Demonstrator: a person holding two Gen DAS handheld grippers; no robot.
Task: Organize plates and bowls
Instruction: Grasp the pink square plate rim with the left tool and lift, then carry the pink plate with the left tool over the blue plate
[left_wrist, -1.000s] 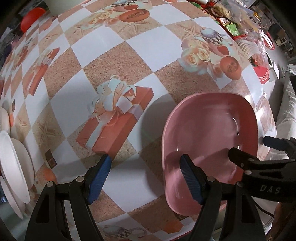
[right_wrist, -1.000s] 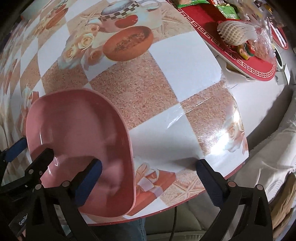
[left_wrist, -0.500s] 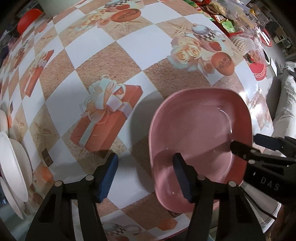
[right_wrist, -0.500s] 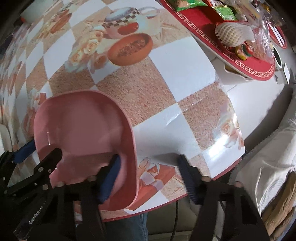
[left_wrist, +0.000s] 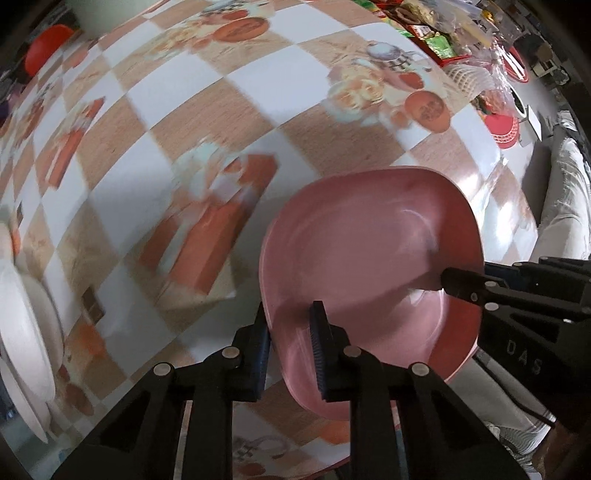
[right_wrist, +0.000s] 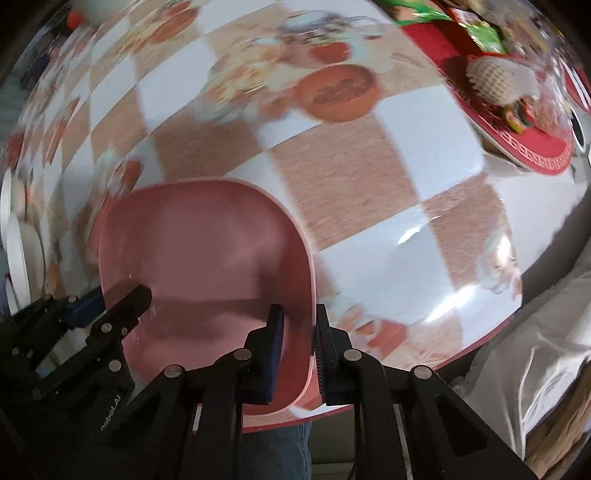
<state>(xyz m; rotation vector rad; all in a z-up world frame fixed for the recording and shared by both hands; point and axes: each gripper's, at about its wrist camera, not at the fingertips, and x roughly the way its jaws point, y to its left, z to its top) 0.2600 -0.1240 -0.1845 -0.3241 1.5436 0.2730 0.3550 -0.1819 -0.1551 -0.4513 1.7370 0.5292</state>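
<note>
A pink, rounded-square plate (left_wrist: 373, 254) sits near the front edge of the patterned table (left_wrist: 177, 92). My left gripper (left_wrist: 290, 325) is shut on the plate's left rim, one pad outside and one inside. In the right wrist view the same pink plate (right_wrist: 199, 251) fills the lower left, and my right gripper (right_wrist: 299, 328) is shut on its right rim. Each view shows the other gripper's black fingers at the plate's opposite side. The background is blurred by motion.
White plates (left_wrist: 26, 332) stand stacked at the table's left edge. A red tray (right_wrist: 509, 122) with snacks and a wrapped fruit lies at the far right. An orange bowl (left_wrist: 46, 40) sits far left. The table edge and a person's trousers (right_wrist: 273, 450) are just below the plate.
Both grippers went from wide open to shut on opposite rims of the pink plate. The view now blurs and the plate sits slightly higher against the table pattern.
</note>
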